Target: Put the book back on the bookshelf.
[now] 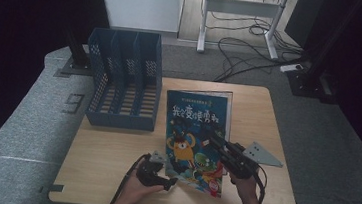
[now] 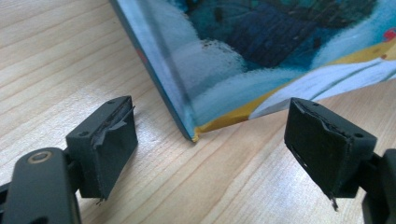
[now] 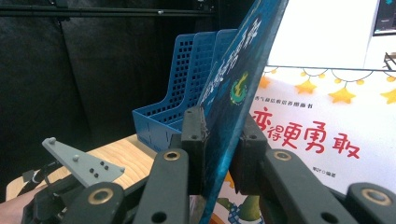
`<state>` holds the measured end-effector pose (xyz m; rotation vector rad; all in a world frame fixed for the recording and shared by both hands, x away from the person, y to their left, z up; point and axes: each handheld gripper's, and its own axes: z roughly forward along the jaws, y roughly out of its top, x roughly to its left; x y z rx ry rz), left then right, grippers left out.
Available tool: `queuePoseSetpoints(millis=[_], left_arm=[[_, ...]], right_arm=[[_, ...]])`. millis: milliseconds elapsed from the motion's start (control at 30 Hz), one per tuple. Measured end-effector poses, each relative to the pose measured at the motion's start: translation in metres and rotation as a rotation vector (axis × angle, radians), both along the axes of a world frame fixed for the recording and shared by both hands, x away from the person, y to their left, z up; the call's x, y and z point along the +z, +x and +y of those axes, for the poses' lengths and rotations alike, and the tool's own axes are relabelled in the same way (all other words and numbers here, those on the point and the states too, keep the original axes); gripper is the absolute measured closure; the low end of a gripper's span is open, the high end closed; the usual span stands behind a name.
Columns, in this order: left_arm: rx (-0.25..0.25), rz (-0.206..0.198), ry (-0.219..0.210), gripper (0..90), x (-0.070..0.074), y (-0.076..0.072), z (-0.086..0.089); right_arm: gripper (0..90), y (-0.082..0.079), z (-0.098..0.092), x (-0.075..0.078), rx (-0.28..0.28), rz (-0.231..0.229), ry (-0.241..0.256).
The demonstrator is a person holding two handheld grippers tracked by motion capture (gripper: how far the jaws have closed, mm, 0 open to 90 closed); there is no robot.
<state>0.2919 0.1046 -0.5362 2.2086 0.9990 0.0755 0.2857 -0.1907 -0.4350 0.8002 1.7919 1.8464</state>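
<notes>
One wooden table [image 1: 113,156] carries the whole scene, and everything here is placed by the single blue file rack [image 1: 125,79] at its far left. That rack has three upright slots, all of them empty as far as the high view lets me see.

Just to the right of the rack, and reaching back toward the person, is one picture book [image 1: 193,133] with a dark blue cover. Its front cover is lifted away from the title page beneath, and its near left corner rests on the table.

Two grippers are at work. The right gripper [image 1: 218,141], on the side of the book away from the rack, has its jaws pressed together on the raised front cover; the right gripper view shows the cover edge clamped between the two pads, with the rack behind it. The left gripper [image 1: 171,180] sits nearer the person than the rack, its jaws spread wide with the book's corner [image 2: 194,135] on the table between them, touching neither pad.

The step in hand looks like getting hold of the book to lift it toward the rack. The next move probably calls for the left gripper to slide forward and close on that corner, so both can raise the book upright and steer it into a slot.
</notes>
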Motion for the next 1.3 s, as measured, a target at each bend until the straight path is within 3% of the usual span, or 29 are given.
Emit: queuePoseSetpoints(millis=[100, 400, 633, 1300], left_arm=[[-0.033, 0.004, 0.010, 16.7, 0.001, -0.003, -0.004], [-0.014, -0.056, 0.045, 16.2, -0.002, -0.006, -0.012], [-0.033, -0.042, 0.067, 14.0, -0.001, -0.001, -0.013], [-0.008, -0.060, 0.060, 15.1, -0.002, -0.003, -0.009]], right_arm=[[76.6, 0.000, 0.000, 0.000, -0.001, -0.001, -0.001], [76.4, -0.003, 0.002, 0.001, 0.006, -0.014, -0.003], [77.0, -0.006, 0.005, 0.004, 0.028, -0.050, -0.026], [79.2, 0.000, -0.005, -0.003, 0.035, -0.006, -0.006]])
